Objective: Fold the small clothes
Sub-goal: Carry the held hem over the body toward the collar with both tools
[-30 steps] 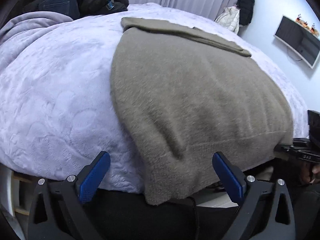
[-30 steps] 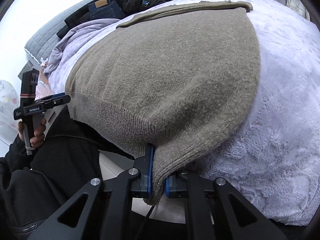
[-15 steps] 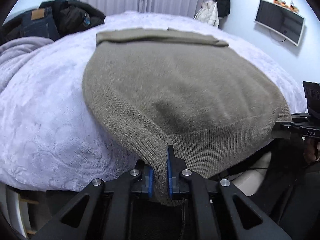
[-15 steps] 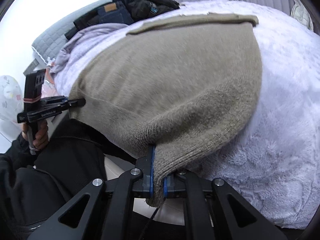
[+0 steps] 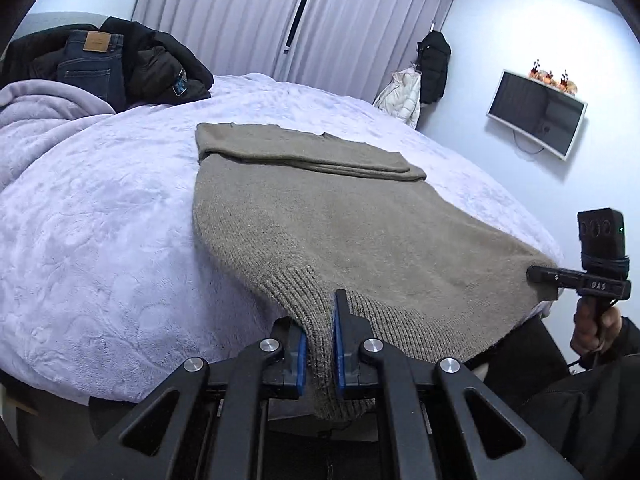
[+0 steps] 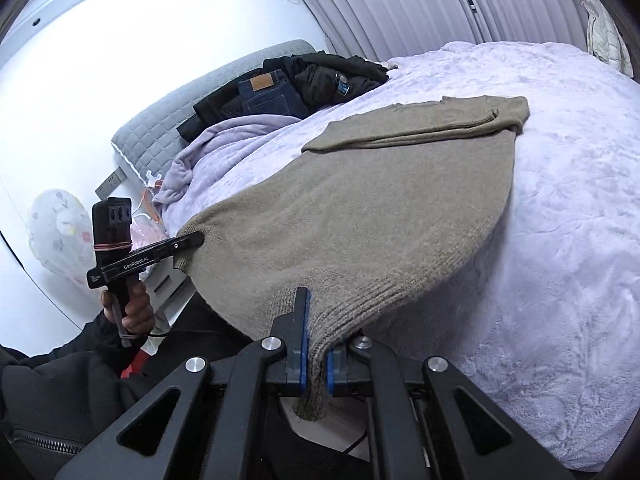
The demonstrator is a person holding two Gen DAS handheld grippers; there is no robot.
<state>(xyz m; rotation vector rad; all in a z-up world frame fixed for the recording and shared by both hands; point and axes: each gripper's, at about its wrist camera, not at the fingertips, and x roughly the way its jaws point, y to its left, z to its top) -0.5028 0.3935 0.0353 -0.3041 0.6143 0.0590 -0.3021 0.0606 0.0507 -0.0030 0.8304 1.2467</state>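
Observation:
A taupe knit sweater [image 5: 340, 216] lies on the lilac bed cover [image 5: 100, 240], its sleeves folded across the far end. My left gripper [image 5: 320, 344] is shut on the ribbed hem at the sweater's near left corner. My right gripper [image 6: 316, 352] is shut on the hem at the near right corner. The sweater also shows in the right wrist view [image 6: 360, 208], where the hem is lifted off the bed edge between the two grippers. The right gripper shows from the side in the left wrist view [image 5: 548, 276], and the left gripper in the right wrist view [image 6: 192, 242].
A pile of jeans and dark jackets [image 5: 112, 64] lies at the bed's far left by a bunched lilac blanket [image 6: 224, 148]. A wall screen [image 5: 536, 116] and hanging coats [image 5: 420, 76] are on the right. Curtains are behind the bed.
The left gripper closed on the sweater's hem corner. Both grippers then rose, lifting the hem off the bed edge.

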